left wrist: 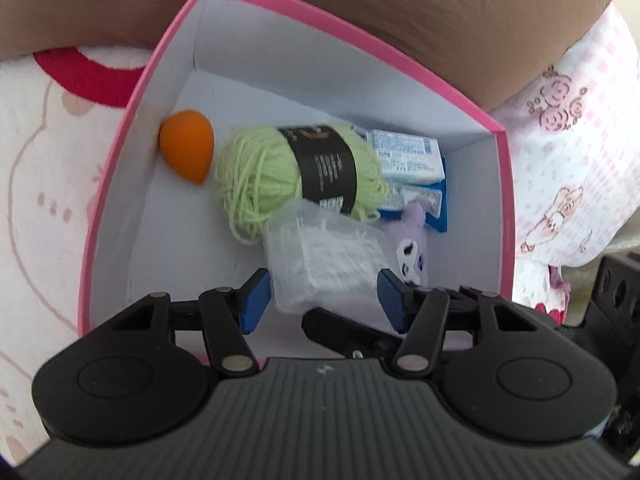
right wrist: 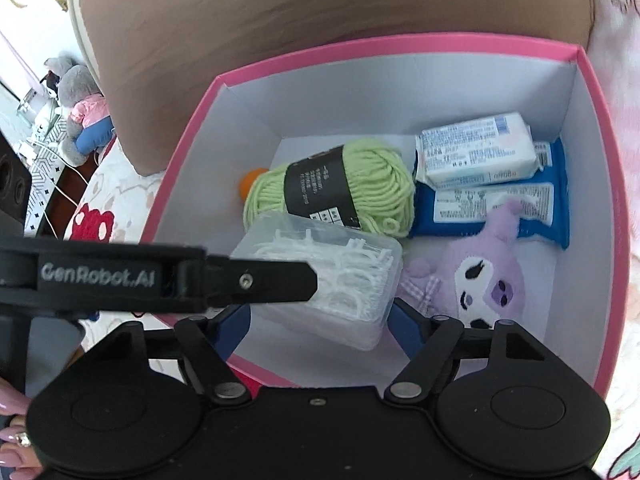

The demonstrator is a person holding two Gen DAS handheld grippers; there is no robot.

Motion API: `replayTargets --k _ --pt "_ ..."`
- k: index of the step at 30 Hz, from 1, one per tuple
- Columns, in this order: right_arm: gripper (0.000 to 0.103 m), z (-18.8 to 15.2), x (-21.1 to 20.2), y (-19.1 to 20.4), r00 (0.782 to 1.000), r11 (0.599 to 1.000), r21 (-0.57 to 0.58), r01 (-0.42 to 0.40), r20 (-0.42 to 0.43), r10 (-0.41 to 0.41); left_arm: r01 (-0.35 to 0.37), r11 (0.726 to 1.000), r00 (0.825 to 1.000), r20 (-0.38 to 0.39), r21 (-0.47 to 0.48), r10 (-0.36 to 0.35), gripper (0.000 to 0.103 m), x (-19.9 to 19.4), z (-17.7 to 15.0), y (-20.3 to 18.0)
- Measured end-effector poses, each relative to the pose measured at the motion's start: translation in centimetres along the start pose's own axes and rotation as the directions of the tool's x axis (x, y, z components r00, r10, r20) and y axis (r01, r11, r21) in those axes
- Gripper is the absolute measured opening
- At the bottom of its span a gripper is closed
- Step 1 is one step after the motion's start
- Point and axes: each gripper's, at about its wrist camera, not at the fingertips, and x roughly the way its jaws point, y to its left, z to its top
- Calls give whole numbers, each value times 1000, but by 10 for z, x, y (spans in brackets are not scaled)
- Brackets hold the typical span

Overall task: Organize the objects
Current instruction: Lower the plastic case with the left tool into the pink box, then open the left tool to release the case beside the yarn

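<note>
A clear plastic box of white floss picks (left wrist: 324, 264) hangs over the inside of the pink box (left wrist: 132, 128), and my left gripper (left wrist: 324, 302) is shut on it, a blue pad pressed on each side. In the right wrist view the floss pick box (right wrist: 340, 280) also lies between the pads of my right gripper (right wrist: 320, 328). These stand close to its two ends, with a thin gap at the left pad. The left gripper's black finger (right wrist: 260, 282) crosses in front of it. My right gripper's finger (left wrist: 344, 332) shows just under the box.
Inside the pink box (right wrist: 600, 208) lie an orange sponge (left wrist: 186, 144), a green yarn ball (right wrist: 352, 188), white and blue tissue packs (right wrist: 480, 156) and a purple plush (right wrist: 484, 276). A brown cushion (right wrist: 320, 4) stands behind. Patterned bedding (left wrist: 568, 152) surrounds the box. A grey plush toy (right wrist: 82, 112) sits far left.
</note>
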Motion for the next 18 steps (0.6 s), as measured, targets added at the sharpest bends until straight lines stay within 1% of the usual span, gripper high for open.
replayTargets --k 4,8,12,16,18 --pt "79 0 2 -1 1000 1000 -10 6 -11 -6 5 1000 1000 -7 6 -5 56 4 -3 -1" --pt "77 3 12 5 999 997 -70 28 -23 -30 0 1000 1000 -6 -7 0 55 9 -2 5" --pt "75 6 22 7 999 993 -117 28 -36 -33 -30 999 999 12 10 30 54 10 -3 8" --pt "73 7 30 7 998 989 -148 30 -47 -37 -48 998 999 4 32 48 54 17 -1 11" --pt "68 6 34 5 998 988 -153 36 -52 -45 -63 997 998 2 40 63 54 19 -1 13"
